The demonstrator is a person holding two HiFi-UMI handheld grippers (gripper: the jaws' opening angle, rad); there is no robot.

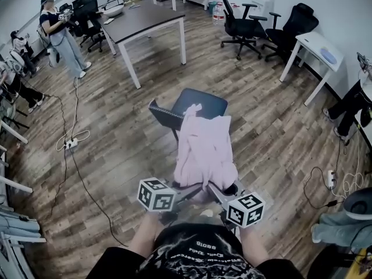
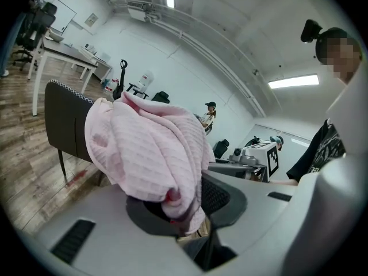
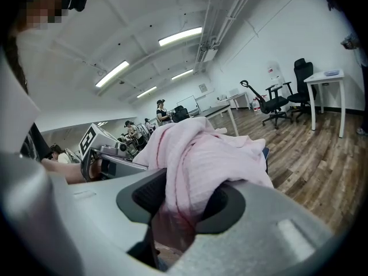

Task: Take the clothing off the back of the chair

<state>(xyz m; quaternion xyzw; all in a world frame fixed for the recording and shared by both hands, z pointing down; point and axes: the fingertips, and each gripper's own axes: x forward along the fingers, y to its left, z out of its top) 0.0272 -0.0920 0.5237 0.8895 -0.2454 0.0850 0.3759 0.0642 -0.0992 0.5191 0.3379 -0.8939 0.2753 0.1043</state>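
A pale pink knitted garment hangs between my two grippers, stretching from them toward the dark chair ahead. Its far end still lies over the chair's seat. My left gripper is shut on the garment's near left edge; in the left gripper view the pink cloth is bunched between the dark pads. My right gripper is shut on the near right edge, with the cloth filling its jaws. The chair back stands behind the garment.
A grey table stands beyond the chair. Black office chairs and a white desk are at the right. A person stands at the far left. Cables and a power strip lie on the wooden floor.
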